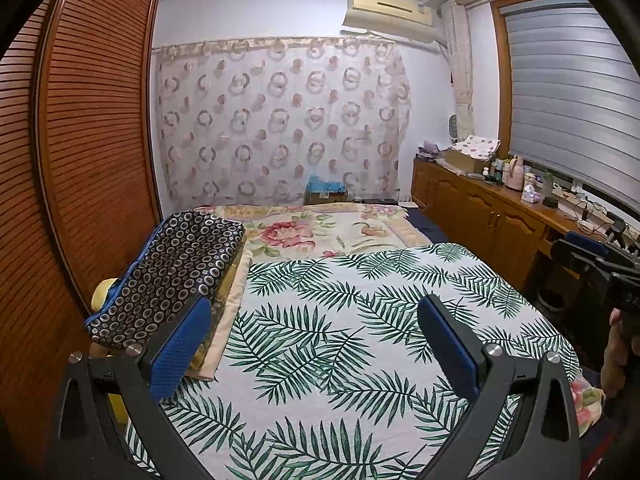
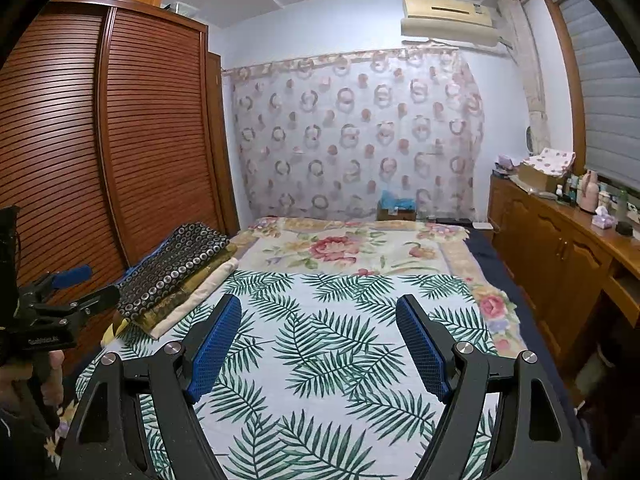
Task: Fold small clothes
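A stack of folded clothes point(image 1: 172, 276) lies at the bed's left edge, topped by a dark ring-patterned piece point(image 2: 176, 264) over beige and cream ones. A white cloth with green leaf print point(image 1: 360, 300) is spread flat over the near part of the bed point(image 2: 328, 344). My left gripper point(image 1: 316, 304) hovers open above it, its left finger just in front of the stack and nothing between its blue pads. My right gripper point(image 2: 318, 304) hangs open over the middle of the leaf cloth, holding nothing. Each gripper also shows at the other view's edge: left gripper point(image 2: 92, 286), right gripper point(image 1: 568, 248).
A slatted wooden wardrobe point(image 1: 88, 140) stands close along the bed's left side. On the right runs a wooden dresser point(image 2: 560, 240) crowded with bottles and boxes. A floral blanket point(image 2: 340, 248) covers the far half of the bed. Behind it are a cardboard box point(image 2: 394, 210) and a patterned curtain.
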Demonstrator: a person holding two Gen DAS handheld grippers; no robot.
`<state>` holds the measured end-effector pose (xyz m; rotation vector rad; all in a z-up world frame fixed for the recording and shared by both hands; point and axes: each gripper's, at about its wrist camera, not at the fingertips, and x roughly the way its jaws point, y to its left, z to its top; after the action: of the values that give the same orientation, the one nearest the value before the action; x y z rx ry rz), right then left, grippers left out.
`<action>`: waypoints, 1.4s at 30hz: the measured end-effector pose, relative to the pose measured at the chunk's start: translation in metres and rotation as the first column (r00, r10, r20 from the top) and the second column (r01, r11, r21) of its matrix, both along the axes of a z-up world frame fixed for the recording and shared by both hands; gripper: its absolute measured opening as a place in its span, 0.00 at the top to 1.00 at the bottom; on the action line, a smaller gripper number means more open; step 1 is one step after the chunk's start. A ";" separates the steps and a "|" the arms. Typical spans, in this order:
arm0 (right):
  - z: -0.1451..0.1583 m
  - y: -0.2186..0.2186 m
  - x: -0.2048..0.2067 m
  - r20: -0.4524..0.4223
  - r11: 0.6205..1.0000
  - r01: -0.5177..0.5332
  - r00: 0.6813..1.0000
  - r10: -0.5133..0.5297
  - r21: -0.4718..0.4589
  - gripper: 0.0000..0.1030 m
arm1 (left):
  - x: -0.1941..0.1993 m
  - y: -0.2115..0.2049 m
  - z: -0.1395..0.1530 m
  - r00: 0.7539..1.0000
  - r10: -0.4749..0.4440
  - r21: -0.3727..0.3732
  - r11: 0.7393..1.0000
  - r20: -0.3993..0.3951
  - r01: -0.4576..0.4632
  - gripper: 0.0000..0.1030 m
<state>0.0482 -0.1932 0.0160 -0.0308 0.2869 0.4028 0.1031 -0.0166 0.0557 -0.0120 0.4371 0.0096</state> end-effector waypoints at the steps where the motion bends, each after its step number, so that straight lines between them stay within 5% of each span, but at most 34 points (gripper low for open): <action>1: -0.001 0.000 -0.001 0.000 1.000 0.002 1.000 -0.002 0.001 0.21 | 0.000 0.000 0.001 1.000 0.001 0.001 1.000 0.001 -0.001 0.00; 42: 0.000 -0.020 0.006 0.004 1.000 0.020 1.000 -0.020 0.004 0.21 | -0.003 0.001 0.003 1.000 0.008 -0.008 1.000 0.014 -0.008 0.00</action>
<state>0.0540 -0.2133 0.0158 -0.0248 0.2825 0.3834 0.0996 -0.0159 0.0585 -0.0219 0.4234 0.0158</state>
